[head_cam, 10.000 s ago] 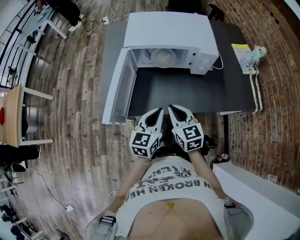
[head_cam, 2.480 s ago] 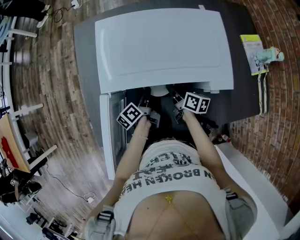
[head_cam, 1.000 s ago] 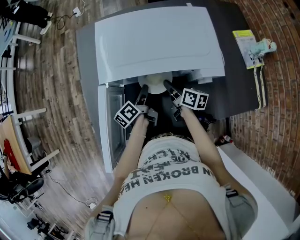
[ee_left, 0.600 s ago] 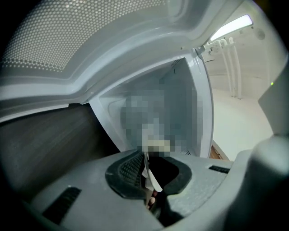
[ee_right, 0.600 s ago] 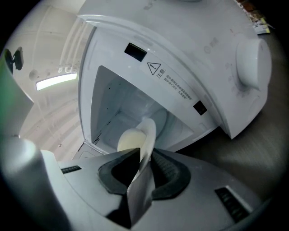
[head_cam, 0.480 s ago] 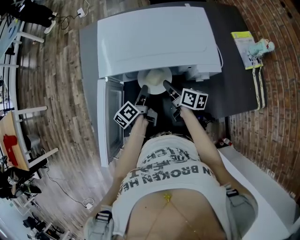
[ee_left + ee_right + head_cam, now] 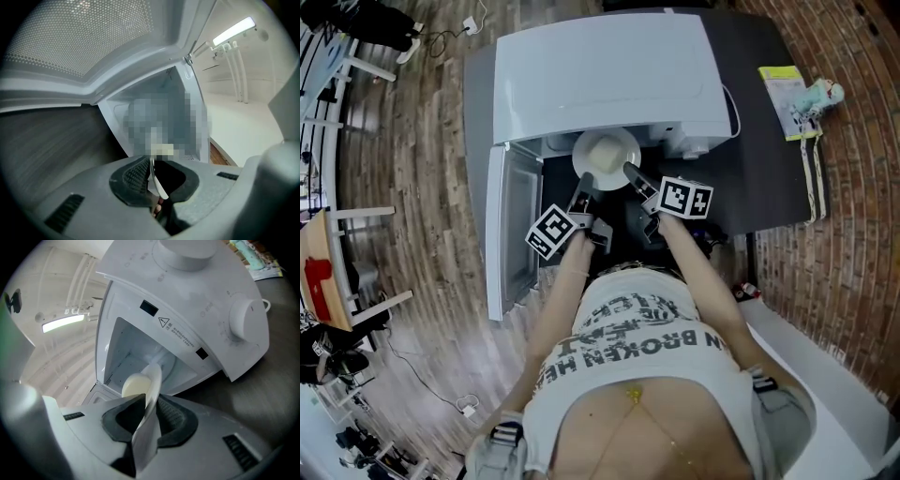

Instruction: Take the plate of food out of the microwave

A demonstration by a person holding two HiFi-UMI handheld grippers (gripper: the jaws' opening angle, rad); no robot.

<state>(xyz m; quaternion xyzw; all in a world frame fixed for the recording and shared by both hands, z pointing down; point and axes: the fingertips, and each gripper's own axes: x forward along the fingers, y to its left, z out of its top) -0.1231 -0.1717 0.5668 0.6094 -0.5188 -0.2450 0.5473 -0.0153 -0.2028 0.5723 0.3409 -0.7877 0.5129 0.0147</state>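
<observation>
The round white plate of pale food [image 7: 607, 159] is held at the open mouth of the white microwave [image 7: 600, 75], over the dark grey table [image 7: 773, 178]. Its rim is pinched on one side by the left gripper [image 7: 583, 190] and on the opposite side by the right gripper [image 7: 631, 174].

One microwave [image 7: 600, 75] is counted, and one door [image 7: 508, 225] is seen open at its left. One plate [image 7: 581, 148] is found, with one pale portion of food [image 7: 606, 156] on it. Two grippers are counted: one left gripper [image 7: 585, 185] and one right gripper [image 7: 631, 172]. On the one dark table [image 7: 759, 169], at the far right, one booklet [image 7: 780, 86] and one small toy figure [image 7: 820, 95] are seen.
</observation>
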